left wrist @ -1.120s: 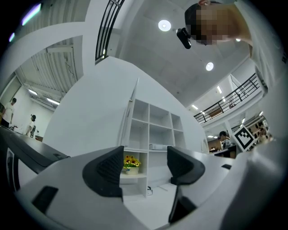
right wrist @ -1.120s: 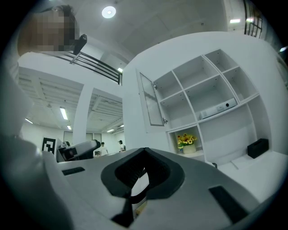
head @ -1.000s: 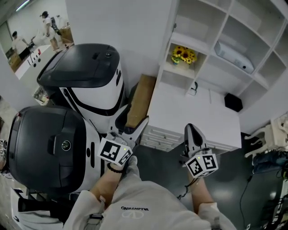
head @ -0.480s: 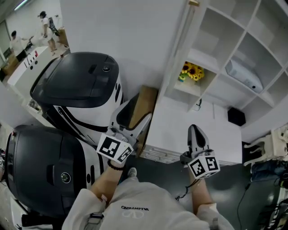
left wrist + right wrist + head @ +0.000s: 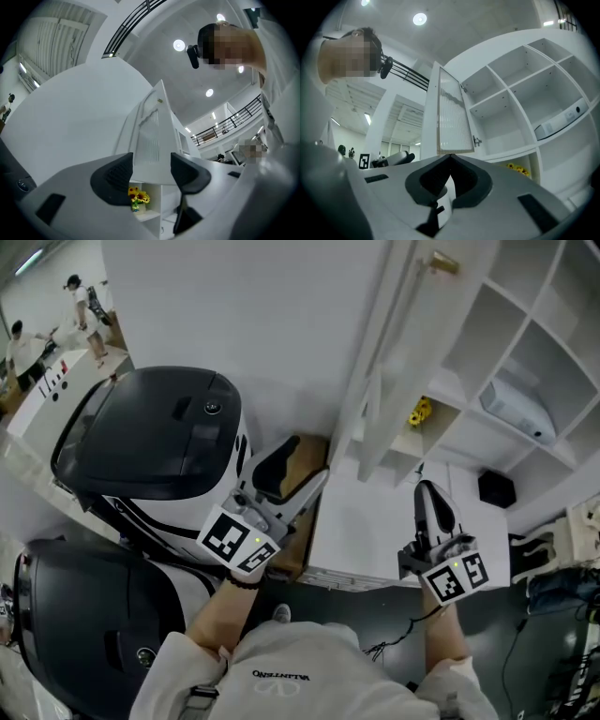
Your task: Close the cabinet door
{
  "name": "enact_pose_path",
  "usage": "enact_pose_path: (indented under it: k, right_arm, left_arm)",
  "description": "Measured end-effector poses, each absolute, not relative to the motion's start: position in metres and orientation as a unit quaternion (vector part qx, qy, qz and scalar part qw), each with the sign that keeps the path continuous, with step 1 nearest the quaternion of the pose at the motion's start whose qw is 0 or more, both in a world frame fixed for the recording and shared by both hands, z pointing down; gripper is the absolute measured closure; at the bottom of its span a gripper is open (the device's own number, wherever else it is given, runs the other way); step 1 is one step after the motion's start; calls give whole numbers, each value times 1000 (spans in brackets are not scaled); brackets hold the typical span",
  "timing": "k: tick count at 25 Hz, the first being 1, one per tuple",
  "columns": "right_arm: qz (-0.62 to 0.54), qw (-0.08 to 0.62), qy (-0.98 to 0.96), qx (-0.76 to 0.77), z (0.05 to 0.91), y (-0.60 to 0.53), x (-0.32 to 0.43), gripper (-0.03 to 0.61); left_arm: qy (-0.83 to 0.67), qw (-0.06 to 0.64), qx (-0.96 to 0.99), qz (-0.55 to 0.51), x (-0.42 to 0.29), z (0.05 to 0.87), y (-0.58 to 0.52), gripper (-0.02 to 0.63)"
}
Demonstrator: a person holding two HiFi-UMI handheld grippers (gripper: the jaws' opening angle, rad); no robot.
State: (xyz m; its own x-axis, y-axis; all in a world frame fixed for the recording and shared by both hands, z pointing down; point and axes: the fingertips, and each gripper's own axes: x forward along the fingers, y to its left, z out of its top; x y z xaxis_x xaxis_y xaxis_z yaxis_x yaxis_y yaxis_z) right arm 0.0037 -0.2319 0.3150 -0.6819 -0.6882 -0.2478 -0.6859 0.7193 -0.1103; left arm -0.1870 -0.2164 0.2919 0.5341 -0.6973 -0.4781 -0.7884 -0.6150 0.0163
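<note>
The white cabinet door [image 5: 384, 362] stands open, seen edge-on in the head view, with a slatted panel [image 5: 452, 119] and a small knob [image 5: 476, 140] at its lower corner. My left gripper [image 5: 309, 463] is raised below and left of it. Its jaws are closing but still apart [image 5: 150, 164]; the door's lower edge [image 5: 152, 140] shows in the gap between them, and no pad presses on it. My right gripper [image 5: 433, 495] is shut with nothing in it, its tip [image 5: 450, 157] pointing up just under the door's bottom edge.
Open white shelves [image 5: 525, 343] hold sunflowers [image 5: 419, 412] and a white device [image 5: 520, 409]. Below is a white desk top [image 5: 375, 531] with a black box [image 5: 495, 488]. Two black-and-white machines [image 5: 159, 437] [image 5: 84, 615] stand close on the left.
Both grippers have risen and moved forward toward the open door. The door now looms closer over them. The left jaws have narrowed a little.
</note>
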Motion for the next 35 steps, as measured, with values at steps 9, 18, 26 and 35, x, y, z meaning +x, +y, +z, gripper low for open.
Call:
enact_pose_path:
  k: [9, 18, 26, 35]
  right_arm:
    - [21, 190, 927, -324, 242, -246, -9, 571]
    - [32, 233, 942, -238, 178, -261, -20, 569]
    - [54, 250, 953, -162, 127, -258, -35, 569]
    - [53, 271, 956, -97, 85, -255, -47, 569]
  left_arm:
    - [344, 106, -888, 285, -183, 225, -239, 382]
    - [274, 121, -893, 337, -164, 152, -252, 383]
    - [211, 120, -900, 362, -143, 105, -259, 403]
    - [126, 93, -909, 387, -136, 62, -257, 414]
